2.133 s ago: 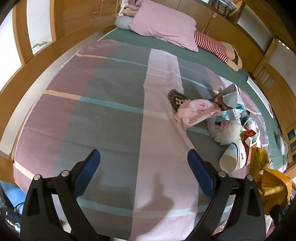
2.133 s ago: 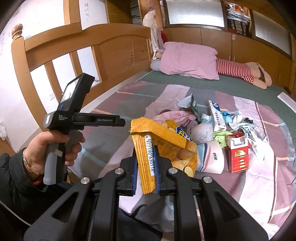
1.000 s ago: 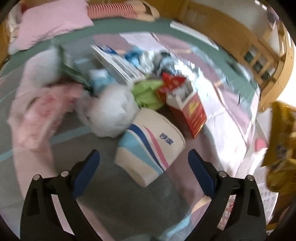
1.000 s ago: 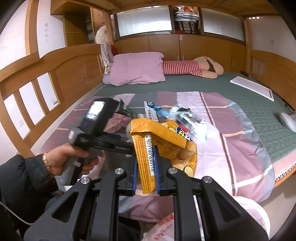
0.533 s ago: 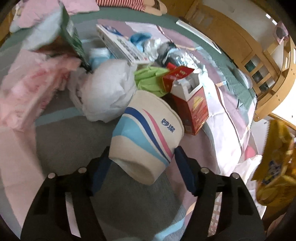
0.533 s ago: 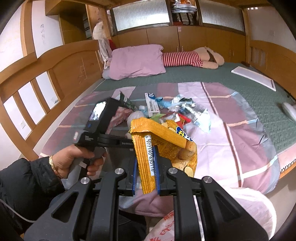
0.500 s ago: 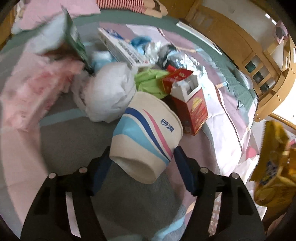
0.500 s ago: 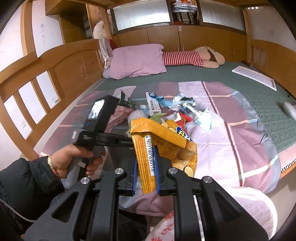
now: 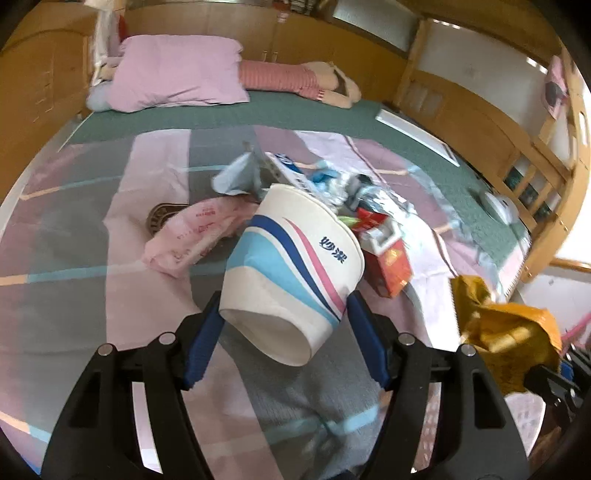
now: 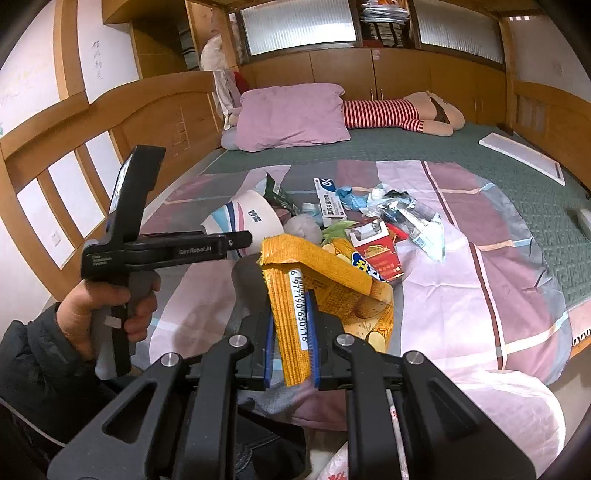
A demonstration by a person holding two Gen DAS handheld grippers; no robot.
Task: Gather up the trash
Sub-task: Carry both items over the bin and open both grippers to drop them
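The left claw (image 9: pixel 283 334) is pinching the light, crushable paper cup (image 9: pixel 291 273) across its base, while the right claw (image 10: pixel 290 349) is clamping a crinkly yellow snack bag (image 10: pixel 325 284).

A wide bed with a dark green woven mat (image 10: pixel 424 147) fills the frame centre, a striped pink, grey and purple sheet (image 10: pixel 491 280) spread over its near half. A curved wooden slatted bed rail (image 10: pixel 55 162) runs along the left. At upper centre, wooden cupboard doors (image 10: pixel 399 74) sit beneath bright frosted glass windows (image 10: pixel 299 26). A lilac pillow (image 10: pixel 291 114) lies at the far end.
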